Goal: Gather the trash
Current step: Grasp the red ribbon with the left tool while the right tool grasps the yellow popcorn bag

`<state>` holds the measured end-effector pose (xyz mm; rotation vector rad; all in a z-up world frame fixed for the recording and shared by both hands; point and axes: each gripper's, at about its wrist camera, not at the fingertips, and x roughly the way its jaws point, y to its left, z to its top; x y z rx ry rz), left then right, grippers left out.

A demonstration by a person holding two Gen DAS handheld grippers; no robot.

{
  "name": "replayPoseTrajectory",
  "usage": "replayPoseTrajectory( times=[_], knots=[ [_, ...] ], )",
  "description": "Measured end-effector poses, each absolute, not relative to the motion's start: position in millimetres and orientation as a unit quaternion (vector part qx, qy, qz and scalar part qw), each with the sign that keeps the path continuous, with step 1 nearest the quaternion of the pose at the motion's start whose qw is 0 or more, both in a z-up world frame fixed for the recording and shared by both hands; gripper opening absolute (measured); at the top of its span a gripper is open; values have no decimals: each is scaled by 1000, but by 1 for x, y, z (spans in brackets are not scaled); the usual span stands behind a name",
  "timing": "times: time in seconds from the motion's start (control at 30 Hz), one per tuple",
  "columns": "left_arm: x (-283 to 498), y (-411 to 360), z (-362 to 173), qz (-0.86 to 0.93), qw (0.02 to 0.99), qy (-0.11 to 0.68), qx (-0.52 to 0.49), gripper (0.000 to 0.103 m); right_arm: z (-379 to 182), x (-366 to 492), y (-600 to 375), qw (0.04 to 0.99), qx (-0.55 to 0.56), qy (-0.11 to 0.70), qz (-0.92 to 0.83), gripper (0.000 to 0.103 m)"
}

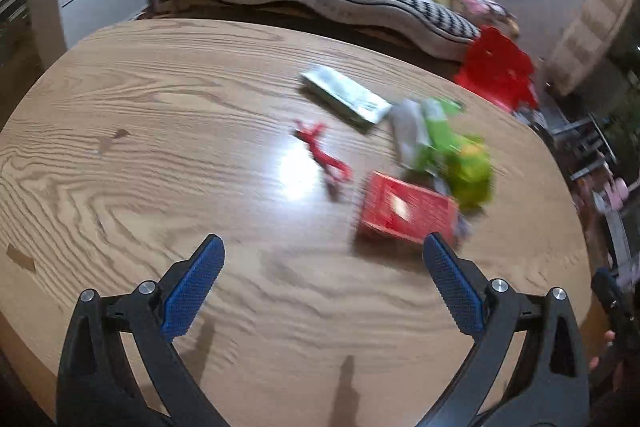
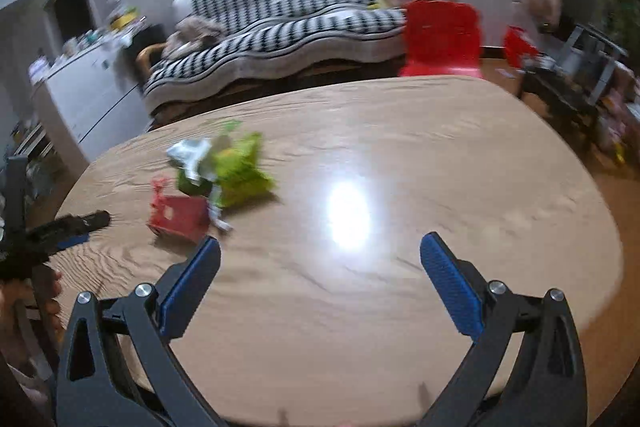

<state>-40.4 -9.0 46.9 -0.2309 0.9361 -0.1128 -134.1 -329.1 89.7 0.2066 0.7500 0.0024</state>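
Trash lies on an oval wooden table (image 1: 140,131): a red box (image 1: 404,211), crumpled green wrappers (image 1: 460,155), a silvery packet (image 1: 346,97) and a thin red strip (image 1: 324,155). My left gripper (image 1: 322,247) hangs open above the table, the red box just beyond its right finger, nothing between the pads. In the right wrist view the same red box (image 2: 178,217) and green wrappers (image 2: 236,175) lie at the left. My right gripper (image 2: 320,245) is open over bare wood (image 2: 440,155). The left gripper's black tip (image 2: 76,223) shows at the left edge. Both views are blurred.
A sofa with a black-and-white zigzag cover (image 2: 288,27) stands behind the table, a red plastic chair (image 2: 442,39) beside it. A white cabinet (image 2: 84,87) is at the left. Metal racks and clutter (image 2: 580,75) fill the right side.
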Motion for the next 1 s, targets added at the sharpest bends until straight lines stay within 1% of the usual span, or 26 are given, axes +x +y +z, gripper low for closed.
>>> replayPoseTrajectory(
  times=[0.07,0.2,0.4,0.5,0.6,0.77,0.83,0.9,1.0],
  knots=[
    [-27,-2,46,-42,887,446,-112,96,88,-104,-309,922,100,375,13,97],
    [-1,-2,35,-46,884,454,-101,96,76,-45,-268,916,41,399,19,97],
    [44,-14,8,-38,879,470,-68,96,40,22,-241,898,1,440,31,97],
    [55,-21,-4,-39,878,474,-51,96,24,42,-236,888,-18,458,35,97],
    [60,-27,-8,-40,881,471,-17,96,10,54,-237,882,-13,469,38,97],
    [63,-33,-9,-37,880,474,24,97,10,59,-246,887,-4,461,40,97],
    [64,-31,-9,-41,881,471,24,96,13,56,-249,889,8,455,48,93],
    [62,-30,-8,-42,882,469,23,96,12,58,-251,886,20,460,54,79],
    [59,-32,-9,-44,882,468,31,96,8,59,-249,880,35,469,63,77]
  ],
)
